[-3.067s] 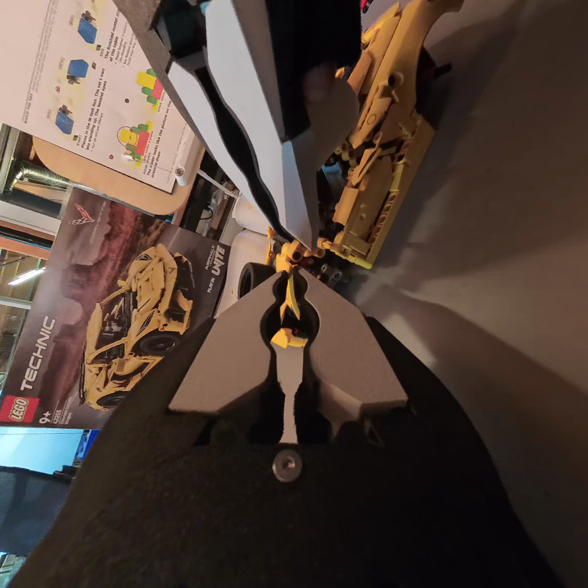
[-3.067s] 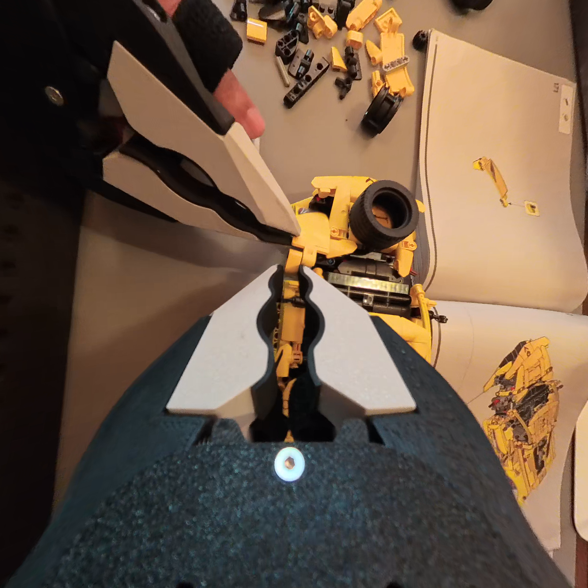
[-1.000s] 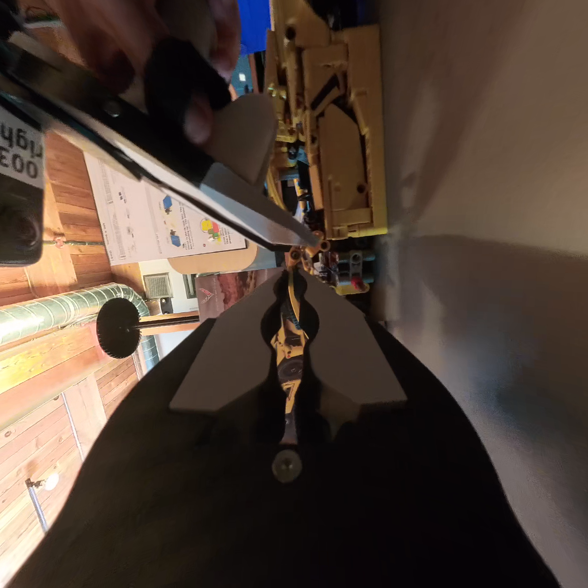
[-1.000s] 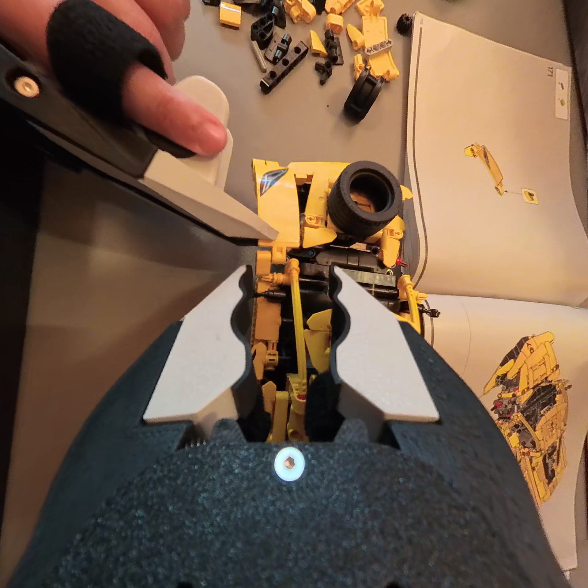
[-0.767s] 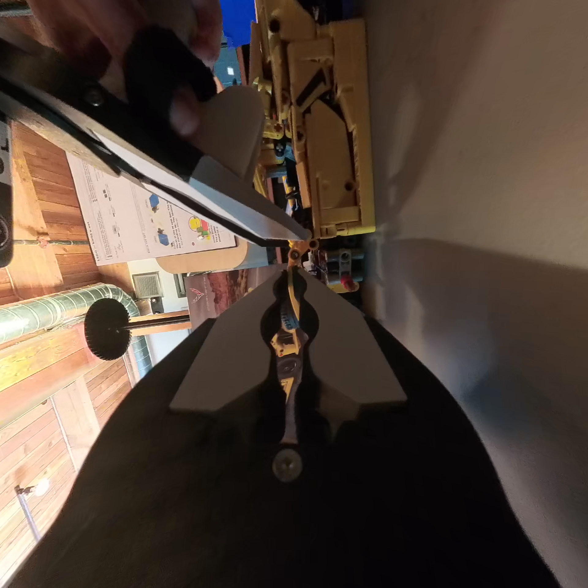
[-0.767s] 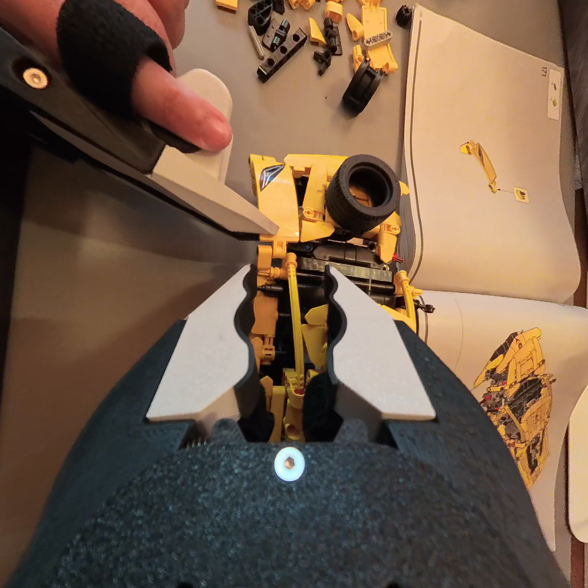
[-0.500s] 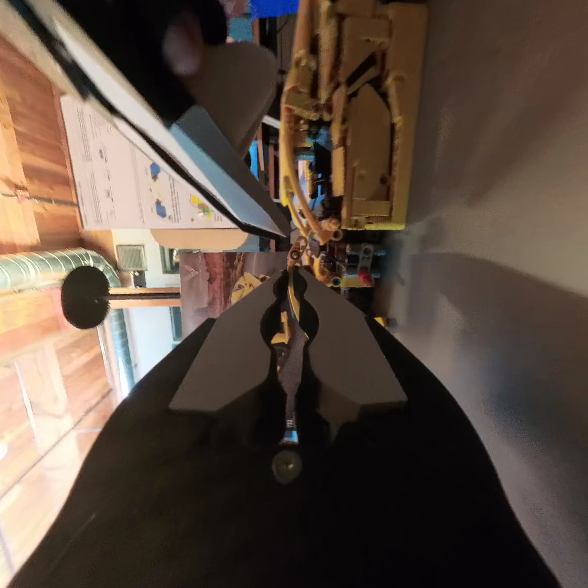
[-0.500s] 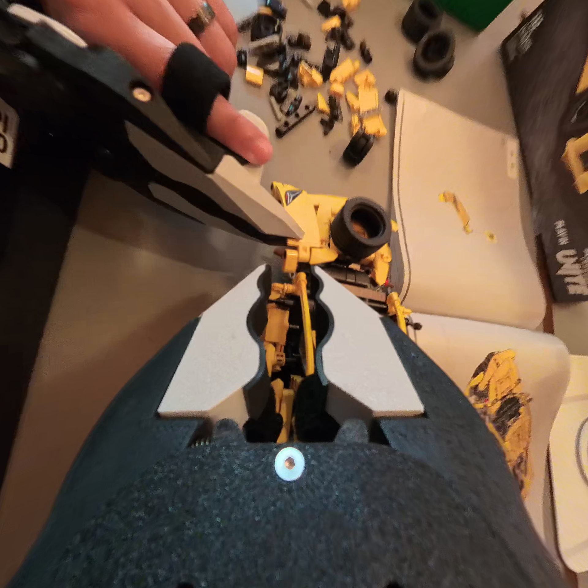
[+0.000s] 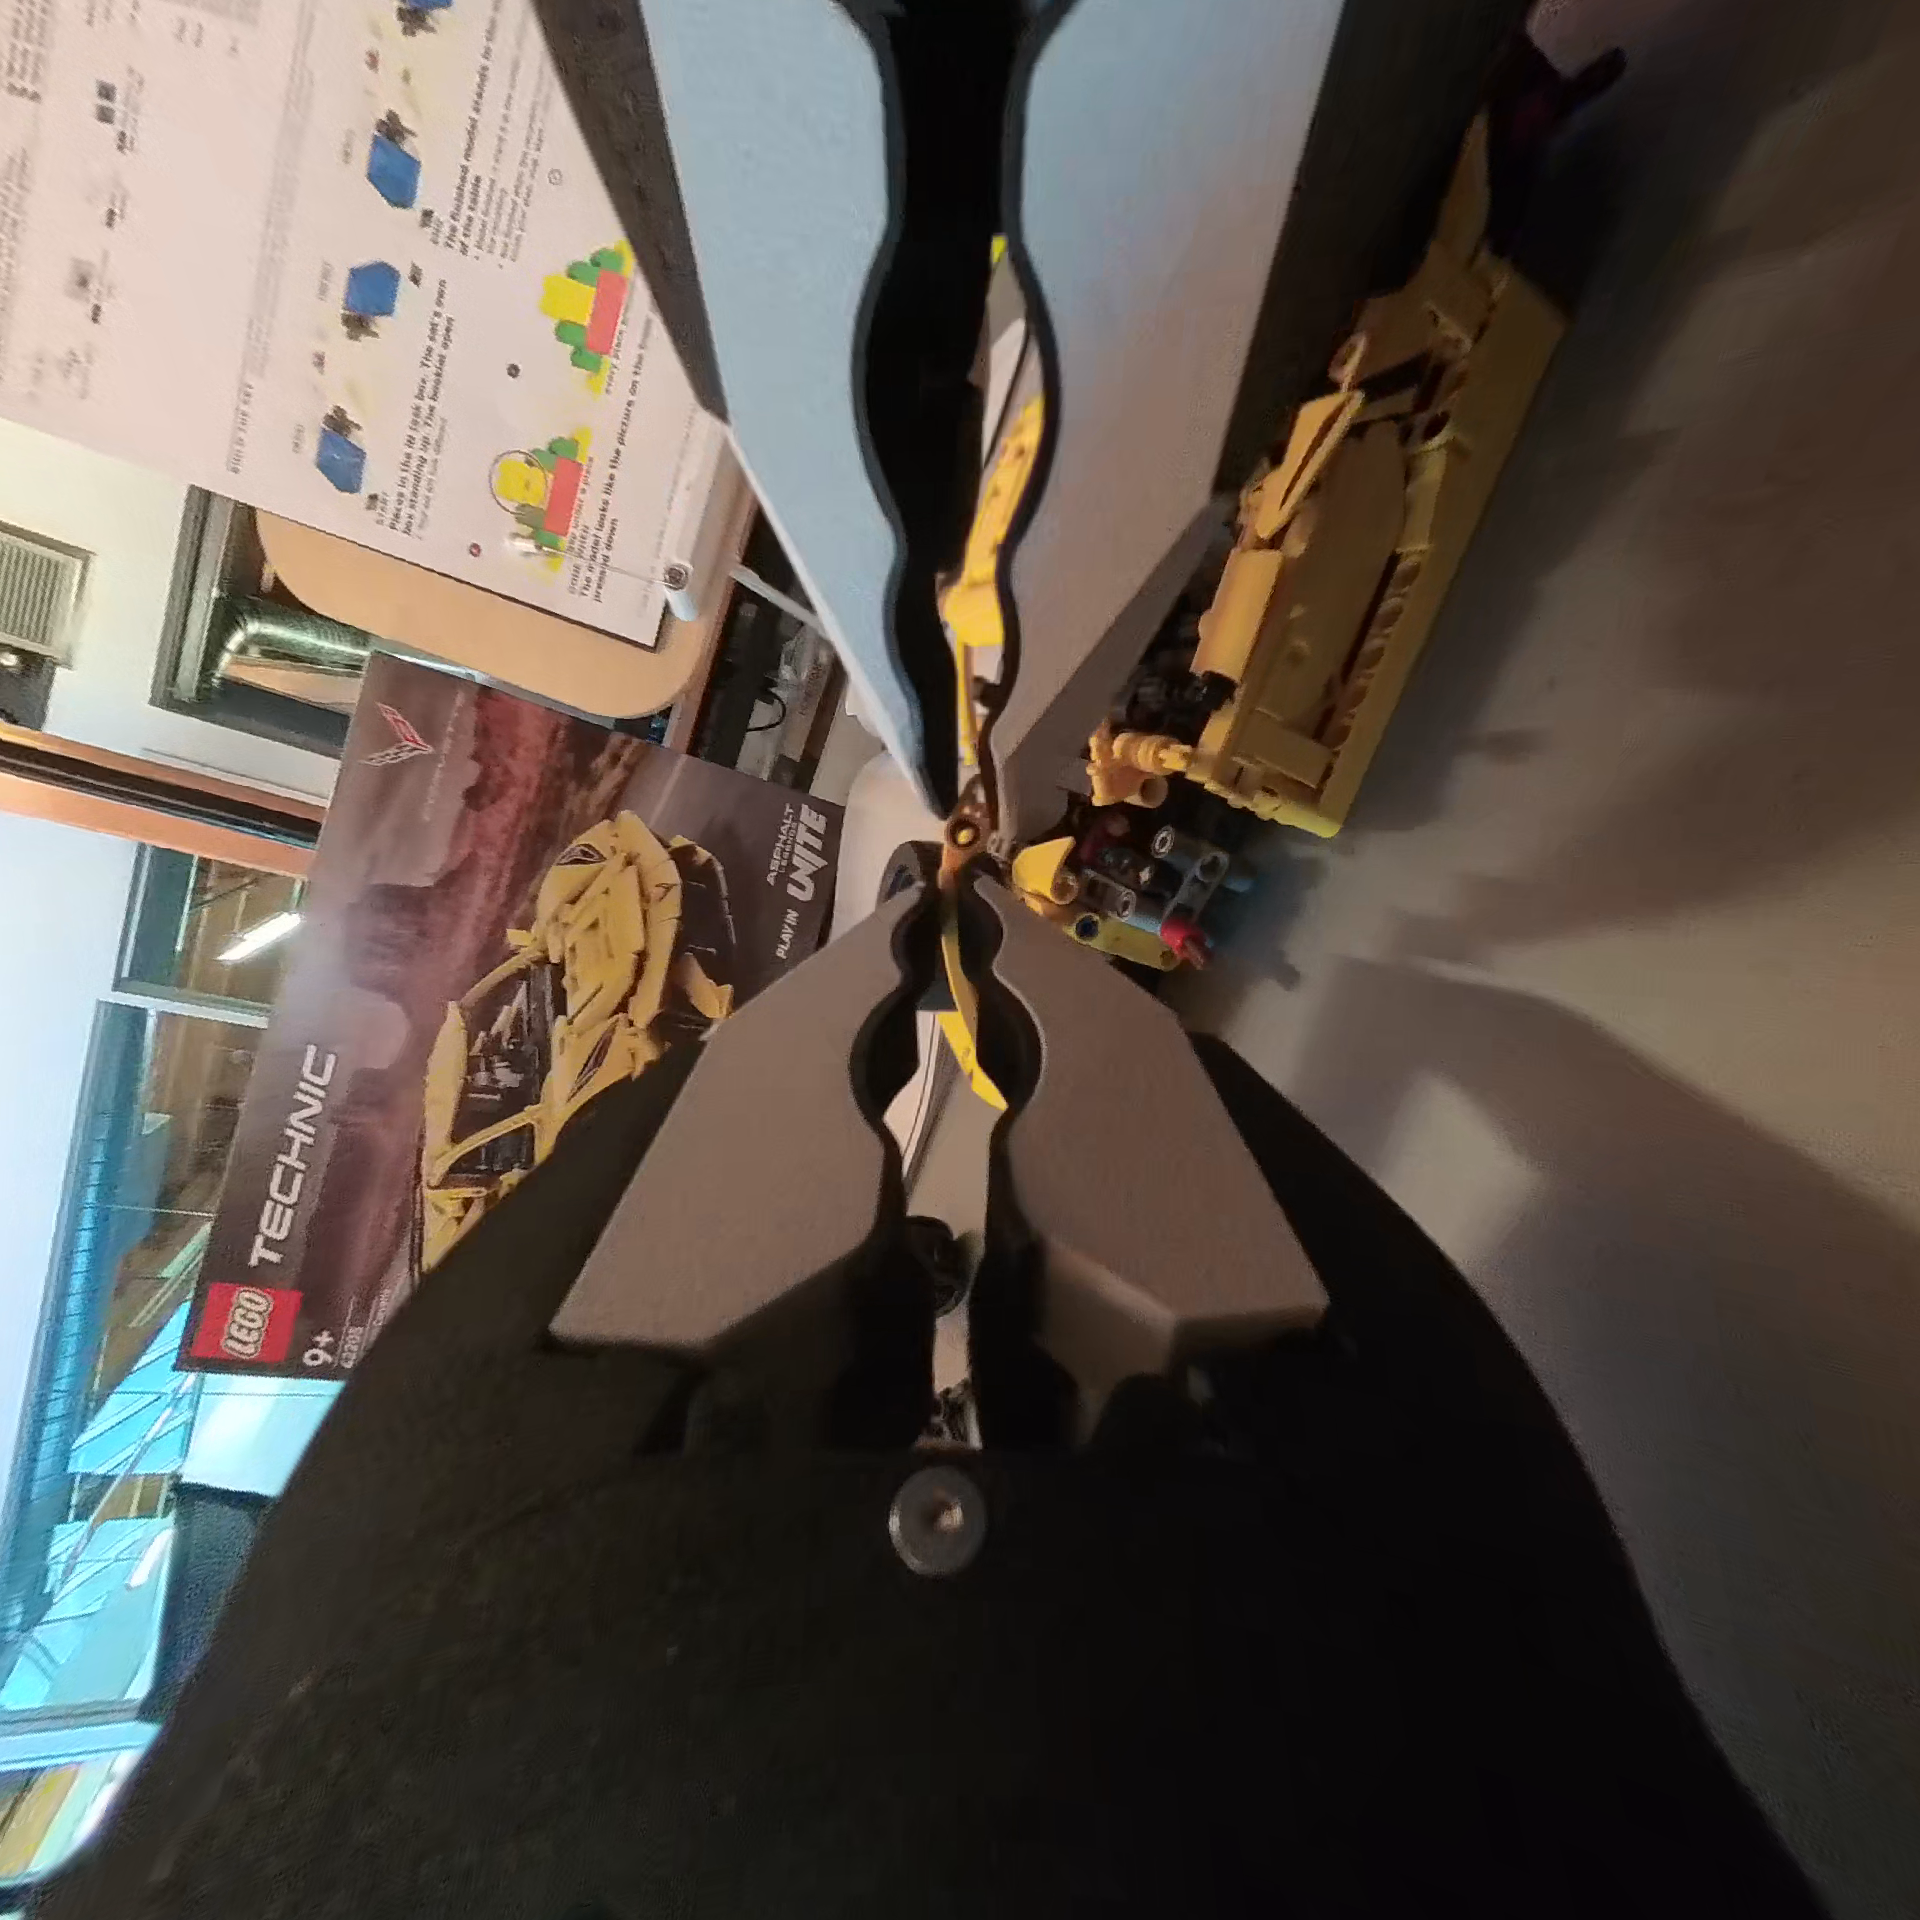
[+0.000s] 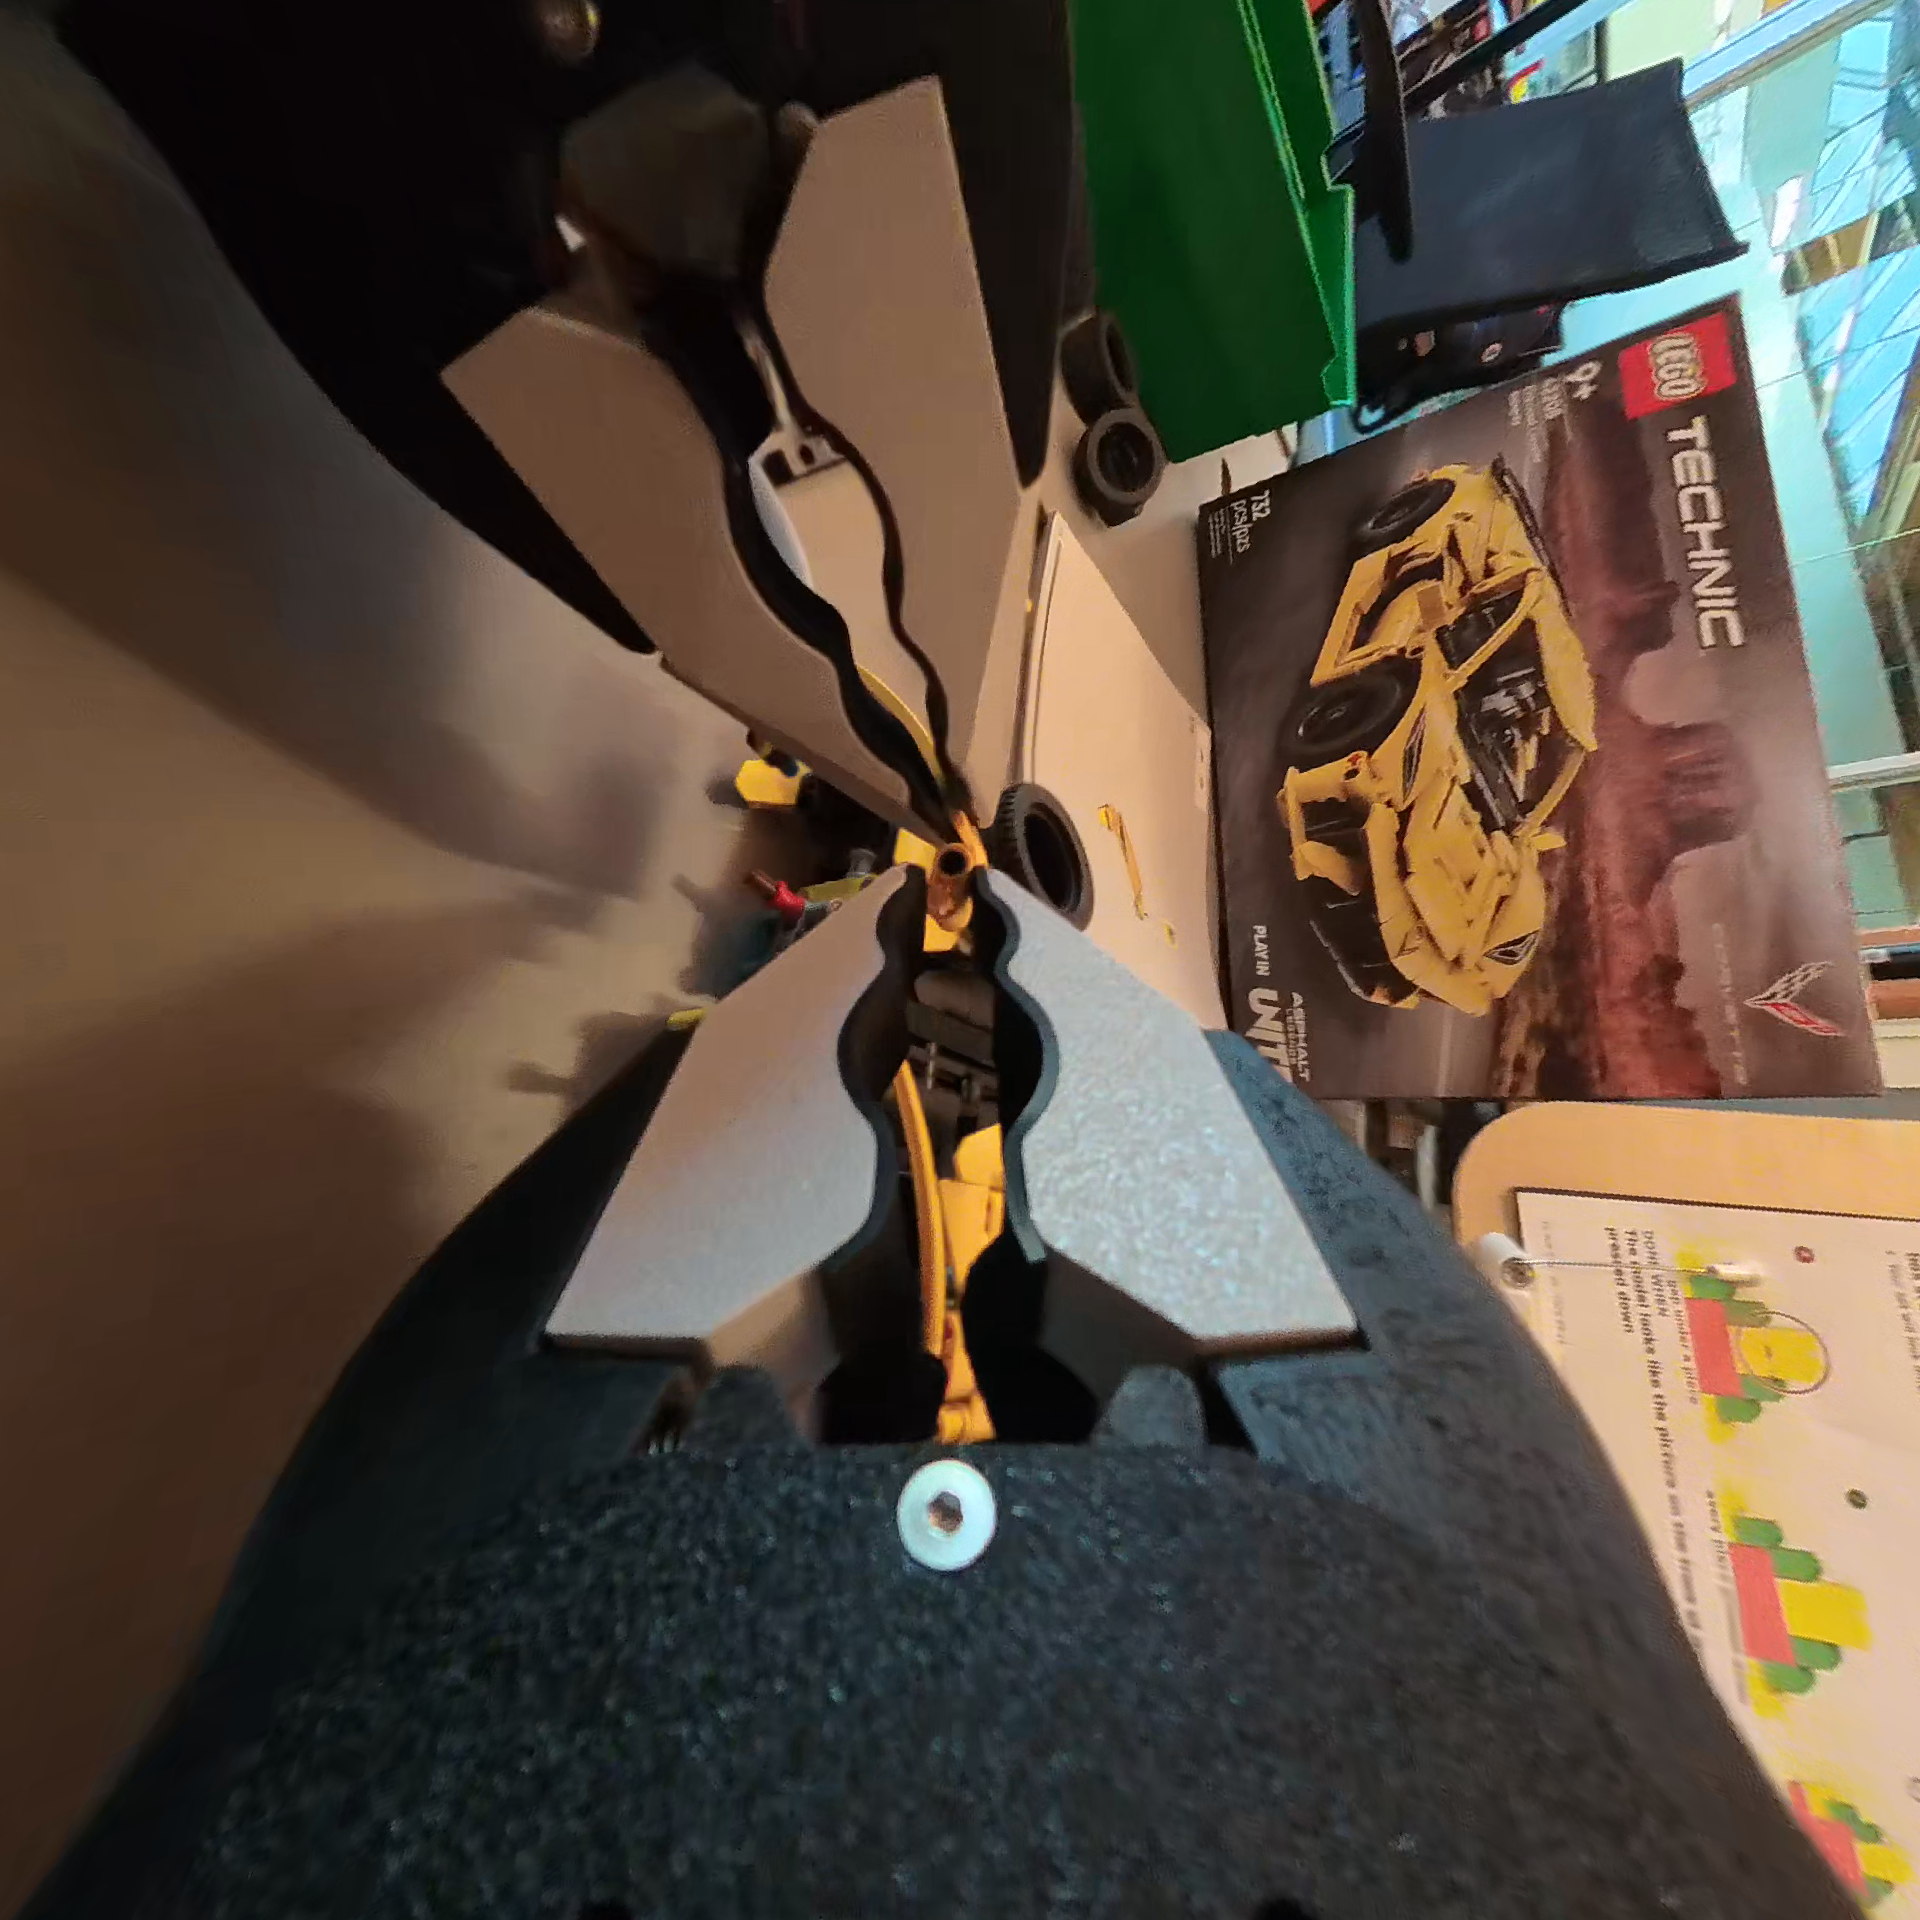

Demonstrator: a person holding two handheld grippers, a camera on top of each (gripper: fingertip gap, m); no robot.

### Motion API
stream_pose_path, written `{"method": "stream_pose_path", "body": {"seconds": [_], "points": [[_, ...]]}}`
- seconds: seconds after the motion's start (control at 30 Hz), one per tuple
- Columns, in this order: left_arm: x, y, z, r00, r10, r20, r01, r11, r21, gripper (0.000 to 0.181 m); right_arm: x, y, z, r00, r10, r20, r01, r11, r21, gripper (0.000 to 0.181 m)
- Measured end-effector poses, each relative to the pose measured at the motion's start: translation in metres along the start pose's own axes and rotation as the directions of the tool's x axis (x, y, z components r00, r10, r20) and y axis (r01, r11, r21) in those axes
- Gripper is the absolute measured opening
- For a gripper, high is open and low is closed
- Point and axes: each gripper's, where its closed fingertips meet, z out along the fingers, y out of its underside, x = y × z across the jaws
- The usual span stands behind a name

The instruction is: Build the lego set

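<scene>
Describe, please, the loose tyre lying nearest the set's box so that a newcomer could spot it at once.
Find the dark set box showing a yellow car. Off its upper-left corner, before a green panel, lies a black tyre. It is off the open booklet, unlike the tyre at the gripper tips.

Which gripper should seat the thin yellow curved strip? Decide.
Left, likely: the left gripper is shut on the thin yellow curved strip, tip-to-tip with the right gripper bracing the yellow brick car.
</scene>
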Motion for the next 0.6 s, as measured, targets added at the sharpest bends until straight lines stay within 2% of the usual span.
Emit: {"method": "stream_pose_path", "body": {"seconds": [0.3, 0.47, 0.6], "points": [[0.000, -0.002, -0.001, 0.999, -0.039, -0.024, 0.040, 0.999, 0.016, 0.002, 0.001, 0.002, 0.002, 0.995, -0.090, -0.050, 0.089, 0.995, -0.035, 0.007], [0.002, -0.002, -0.001, 0.999, 0.031, -0.008, -0.031, 0.999, 0.021, 0.002, -0.001, 0.004, 0.001, 0.989, -0.143, -0.033, 0.141, 0.989, -0.048, 0.007], [0.008, -0.003, -0.002, 0.981, 0.191, 0.017, -0.192, 0.981, 0.040, 0.002, -0.008, 0.005, -0.001, 0.936, -0.348, 0.063, 0.350, 0.937, -0.022, 0.007]]}}
